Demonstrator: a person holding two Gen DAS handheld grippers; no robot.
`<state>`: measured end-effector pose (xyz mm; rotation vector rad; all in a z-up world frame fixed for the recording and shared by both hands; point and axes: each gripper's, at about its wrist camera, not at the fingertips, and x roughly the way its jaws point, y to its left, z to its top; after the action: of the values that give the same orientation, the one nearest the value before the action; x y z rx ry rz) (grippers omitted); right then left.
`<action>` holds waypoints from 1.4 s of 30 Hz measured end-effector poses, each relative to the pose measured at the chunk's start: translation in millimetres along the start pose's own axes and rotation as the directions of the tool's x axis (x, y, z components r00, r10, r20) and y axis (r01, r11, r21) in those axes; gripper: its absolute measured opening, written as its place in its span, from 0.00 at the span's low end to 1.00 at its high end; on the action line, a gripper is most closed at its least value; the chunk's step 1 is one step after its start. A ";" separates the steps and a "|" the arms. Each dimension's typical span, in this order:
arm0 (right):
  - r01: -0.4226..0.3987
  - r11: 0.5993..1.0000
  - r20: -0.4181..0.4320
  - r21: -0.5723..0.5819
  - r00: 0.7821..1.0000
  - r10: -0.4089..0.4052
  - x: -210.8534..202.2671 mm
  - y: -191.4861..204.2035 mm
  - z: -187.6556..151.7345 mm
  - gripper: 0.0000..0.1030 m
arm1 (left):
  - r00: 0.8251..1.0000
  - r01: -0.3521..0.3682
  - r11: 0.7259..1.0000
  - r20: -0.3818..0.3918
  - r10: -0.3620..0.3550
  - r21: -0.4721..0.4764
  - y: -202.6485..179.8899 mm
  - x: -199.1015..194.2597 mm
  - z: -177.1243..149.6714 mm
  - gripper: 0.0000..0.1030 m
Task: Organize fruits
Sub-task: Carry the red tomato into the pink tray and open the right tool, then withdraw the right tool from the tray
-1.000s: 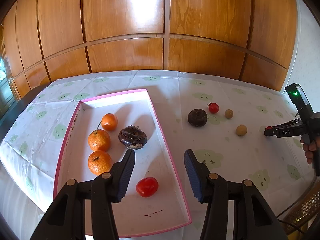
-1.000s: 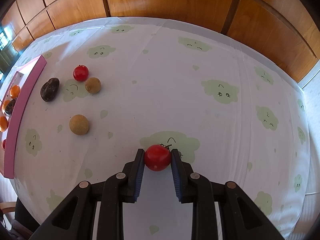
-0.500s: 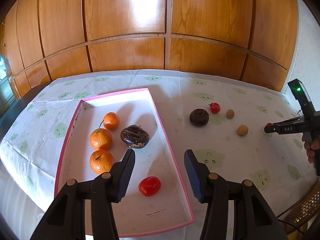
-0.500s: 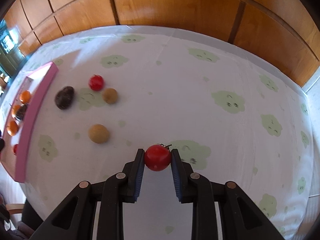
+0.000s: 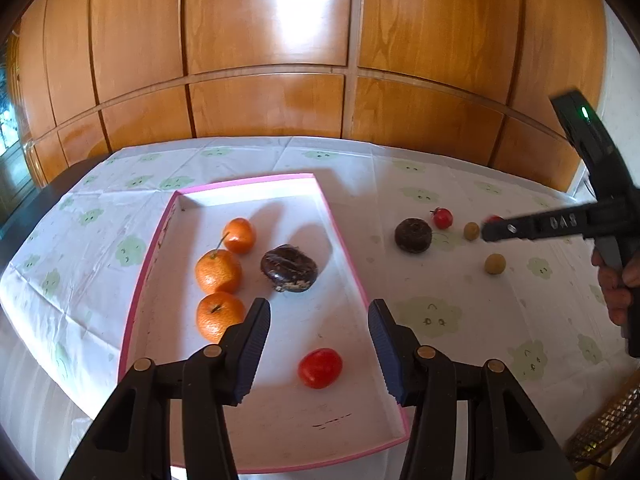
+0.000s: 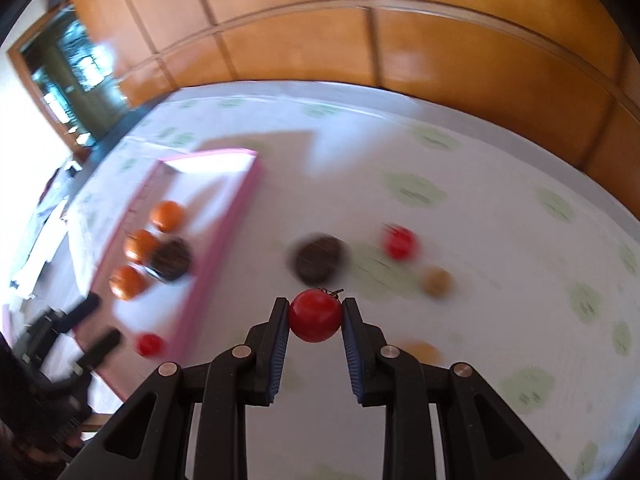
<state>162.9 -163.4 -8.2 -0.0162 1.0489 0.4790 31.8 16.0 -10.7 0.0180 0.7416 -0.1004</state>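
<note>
A pink-rimmed white tray (image 5: 348,256) holds three oranges (image 5: 218,272), a dark fruit (image 5: 289,268) and a red tomato (image 5: 320,367). My left gripper (image 5: 319,342) is open and empty above the tray's near end. My right gripper (image 6: 315,320) is shut on a red tomato (image 6: 315,315) and holds it above the cloth, right of the tray (image 6: 236,208). It also shows in the left wrist view (image 5: 490,229). On the cloth lie a dark fruit (image 5: 413,235), a small red tomato (image 5: 442,217) and two tan round fruits (image 5: 495,263).
The table has a white cloth with green prints (image 5: 432,316) and stands against a wooden panelled wall (image 5: 264,104). A wicker object (image 5: 608,424) is at the near right corner. The right wrist view is motion-blurred.
My right gripper has lifted the red tomato off the cloth and swung left toward the tray. My left gripper has shifted slightly left over the tray and stays open.
</note>
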 end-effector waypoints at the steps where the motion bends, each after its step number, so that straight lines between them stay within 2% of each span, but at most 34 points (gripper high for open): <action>1: -0.020 1.000 0.002 -0.009 1.000 0.020 4.3 10.3 7.2 0.25 | 1.000 -0.002 1.000 0.001 0.002 -0.005 2.0 -0.4 -0.4 0.50; 6: -0.084 0.995 -0.004 -0.055 0.996 0.084 32.0 58.2 38.7 0.25 | 1.000 -0.016 0.999 0.005 0.016 -0.045 18.5 -2.4 -2.6 0.50; 10: -0.089 0.992 -0.032 -0.086 0.996 0.086 58.7 83.7 56.1 0.25 | 0.999 -0.033 0.996 -0.002 0.033 -0.082 33.1 -1.4 -5.0 0.50; 15: -0.077 0.995 -0.071 -0.056 0.995 0.073 88.8 88.2 65.3 0.26 | 0.999 -0.045 0.992 -0.010 0.045 -0.116 47.2 0.9 -6.7 0.50; 18: -0.096 0.995 -0.072 -0.020 0.993 0.094 90.9 83.3 65.8 0.29 | 0.999 -0.049 0.991 -0.014 0.047 -0.125 52.6 2.1 -7.1 0.50; 26: -0.090 0.996 -0.014 0.028 0.996 0.091 61.4 60.7 55.0 0.30 | 0.998 -0.056 0.989 -0.017 0.054 -0.134 54.8 4.3 -4.7 0.50; 35: -0.063 0.998 0.002 0.019 0.998 0.063 18.2 28.8 11.3 0.31 | 0.999 -0.037 0.995 0.000 0.038 -0.096 36.6 -0.5 4.1 0.50; 42: 0.000 1.000 0.005 0.020 1.000 0.000 -14.9 -7.1 -22.8 0.31 | 1.000 -0.006 0.999 0.010 0.006 -0.031 12.4 -4.6 6.6 0.50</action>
<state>140.7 -180.7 -8.8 0.0028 1.0491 0.4688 34.1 28.4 -2.9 -0.0102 0.7332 -0.0829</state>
